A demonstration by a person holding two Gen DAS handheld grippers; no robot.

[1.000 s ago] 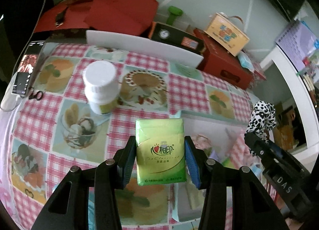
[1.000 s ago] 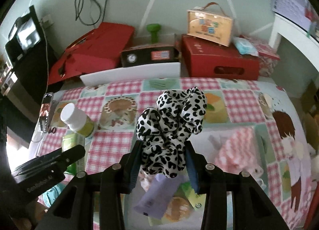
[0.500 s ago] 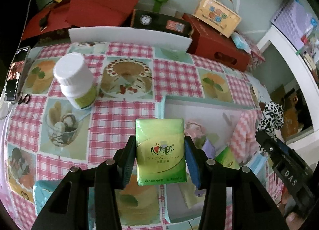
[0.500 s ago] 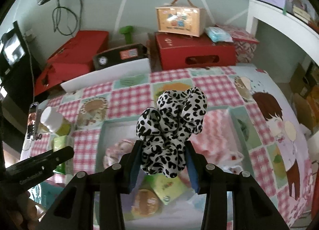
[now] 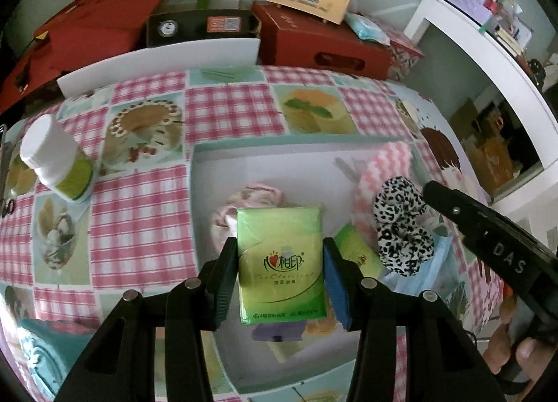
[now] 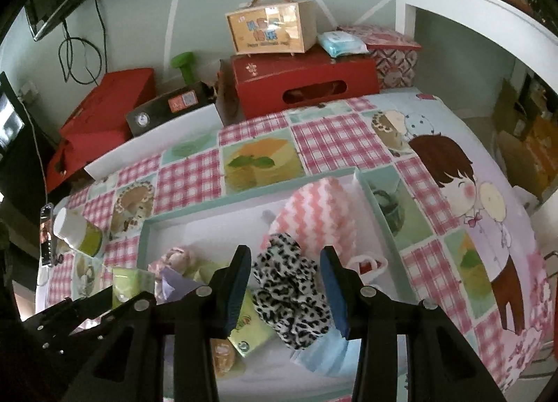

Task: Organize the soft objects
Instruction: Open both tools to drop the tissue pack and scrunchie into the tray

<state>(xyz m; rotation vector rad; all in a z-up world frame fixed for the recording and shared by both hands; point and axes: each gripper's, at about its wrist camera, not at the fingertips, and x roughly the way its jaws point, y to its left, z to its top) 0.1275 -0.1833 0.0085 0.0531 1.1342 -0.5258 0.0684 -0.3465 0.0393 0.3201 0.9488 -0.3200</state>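
Note:
My left gripper [image 5: 280,273] is shut on a green tissue pack [image 5: 280,264] and holds it above the white tray [image 5: 209,165]. My right gripper [image 6: 286,283] is open, its jaws apart on either side of the leopard-print scrunchie [image 6: 293,297], which lies in the tray [image 6: 195,224] on other soft items. The scrunchie also shows in the left wrist view [image 5: 401,227]. A pink zigzag cloth [image 6: 317,217] lies at the tray's far right. A pink knitted item [image 5: 244,203] and a second green pack [image 5: 355,255] lie in the tray.
A white-capped bottle [image 5: 52,161] stands on the checked tablecloth left of the tray. Red boxes [image 6: 303,77] and a small yellow case [image 6: 268,29] stand behind the table. A phone [image 6: 45,231] lies at the left edge.
The right gripper moved down into the tray and opened, letting go of the scrunchie. The left gripper carried the tissue pack right, over the tray.

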